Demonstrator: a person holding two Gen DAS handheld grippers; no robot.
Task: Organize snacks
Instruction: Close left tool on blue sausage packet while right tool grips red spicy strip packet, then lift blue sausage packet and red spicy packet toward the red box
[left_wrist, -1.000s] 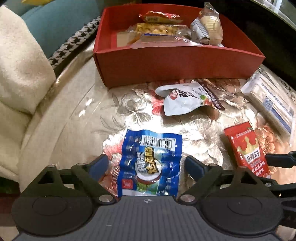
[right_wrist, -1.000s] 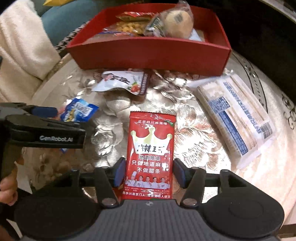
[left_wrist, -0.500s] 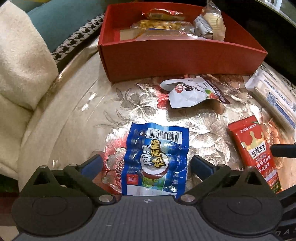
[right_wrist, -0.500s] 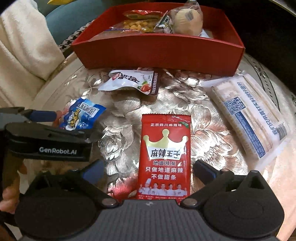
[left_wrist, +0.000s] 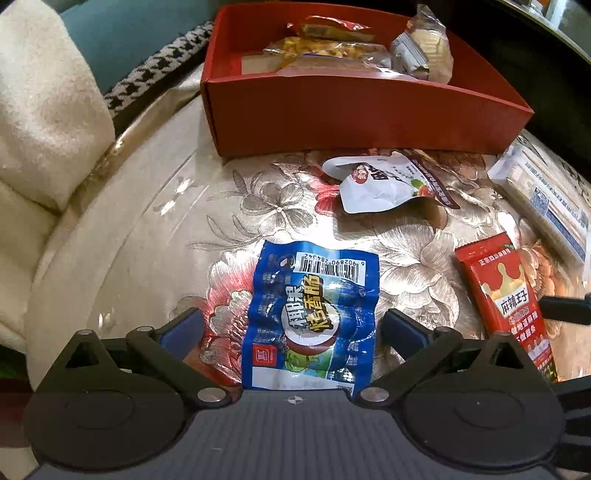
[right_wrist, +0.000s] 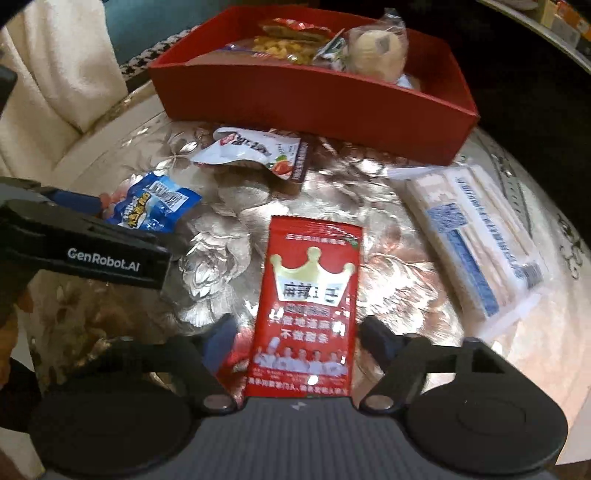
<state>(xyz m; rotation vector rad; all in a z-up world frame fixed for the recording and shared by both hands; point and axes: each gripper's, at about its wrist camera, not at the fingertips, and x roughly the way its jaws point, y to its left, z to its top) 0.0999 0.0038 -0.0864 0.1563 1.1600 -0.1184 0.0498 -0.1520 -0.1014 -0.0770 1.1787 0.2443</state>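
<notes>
A blue sausage packet (left_wrist: 312, 317) lies flat on the floral table between the fingers of my left gripper (left_wrist: 291, 332), which is open with gaps on both sides. A red spicy-strip packet (right_wrist: 308, 306) lies between the fingers of my right gripper (right_wrist: 295, 338), also open and apart from it. The red packet (left_wrist: 508, 299) also shows in the left wrist view, and the blue packet (right_wrist: 155, 205) in the right wrist view. A red box (left_wrist: 354, 110) at the back holds several snacks.
A white pouch (left_wrist: 384, 181) lies in front of the red box. A long clear wafer pack (right_wrist: 476, 236) lies at the right. A cream blanket (left_wrist: 40, 110) and houndstooth cushion border the table's left edge. The left gripper's body (right_wrist: 85, 247) fills the right view's left side.
Both grippers have opened wider and drawn back a little from the packets. One second ago the right fingers were closed against the red packet; now they stand apart from it. The packets lie where they were.
</notes>
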